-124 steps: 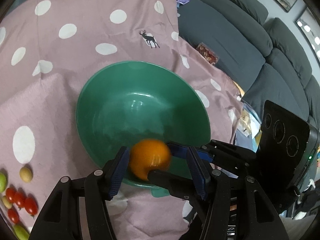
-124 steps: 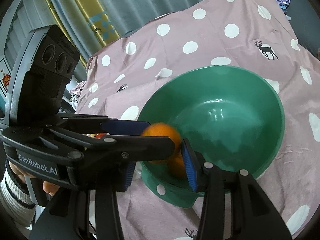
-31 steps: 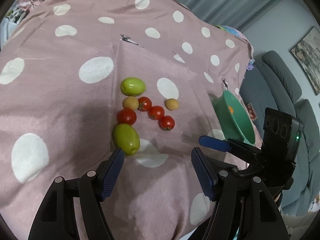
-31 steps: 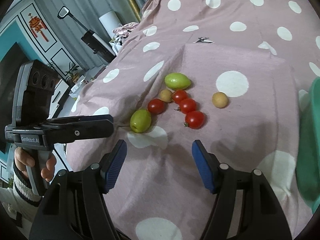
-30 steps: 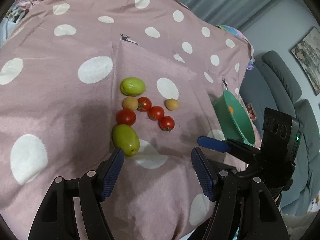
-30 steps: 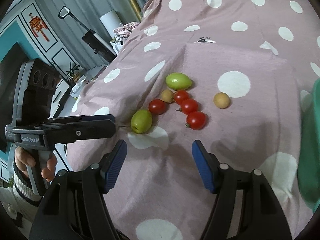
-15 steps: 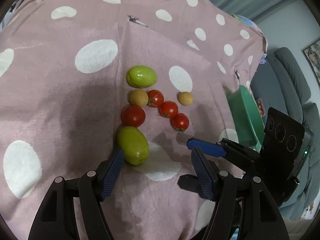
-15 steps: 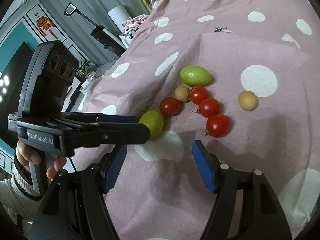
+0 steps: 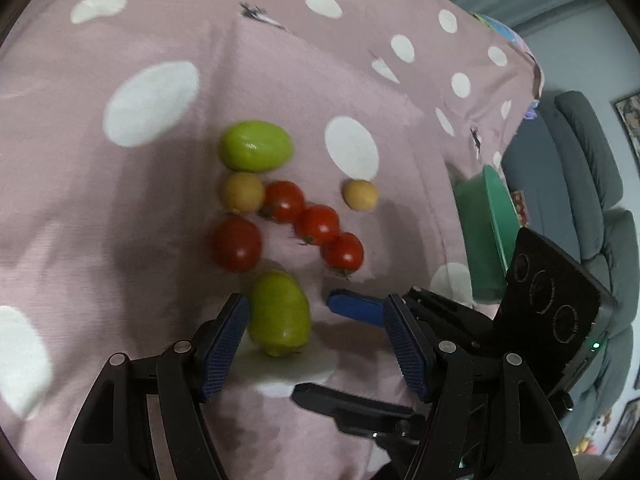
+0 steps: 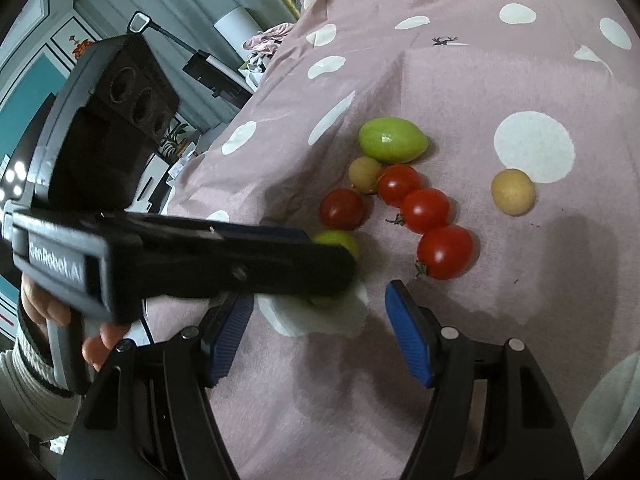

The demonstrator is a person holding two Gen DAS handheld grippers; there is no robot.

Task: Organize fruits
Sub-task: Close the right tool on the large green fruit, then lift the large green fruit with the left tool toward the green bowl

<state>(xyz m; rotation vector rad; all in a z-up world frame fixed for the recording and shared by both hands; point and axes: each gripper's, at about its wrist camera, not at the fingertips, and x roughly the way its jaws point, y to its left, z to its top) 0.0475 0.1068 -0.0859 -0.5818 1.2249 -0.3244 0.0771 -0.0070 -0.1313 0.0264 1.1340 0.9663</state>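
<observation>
On the pink dotted cloth (image 9: 120, 208) lies a cluster of fruit: two green fruits, several red tomatoes (image 9: 316, 224) and two tan round fruits. My left gripper (image 9: 316, 344) is open, and the near green fruit (image 9: 280, 312) sits between its jaws close to the left pad, with a wide gap to the right pad. My right gripper (image 10: 318, 336) is open and empty, just short of the nearest tomato (image 10: 444, 252). One of the left gripper's fingers (image 10: 240, 264) crosses the right wrist view and hides most of that green fruit (image 10: 336, 240).
A green bowl (image 9: 492, 232) stands on edge-on view at the right of the cloth, beside a grey sofa (image 9: 592, 184). The far green fruit (image 10: 392, 140) and a lone tan fruit (image 10: 512, 192) lie beyond the tomatoes. A hand (image 10: 48, 308) holds the left gripper's handle.
Both grippers have come down and closer to the fruit. The left jaws now flank the near green fruit, and the left gripper has swung across the right wrist view.
</observation>
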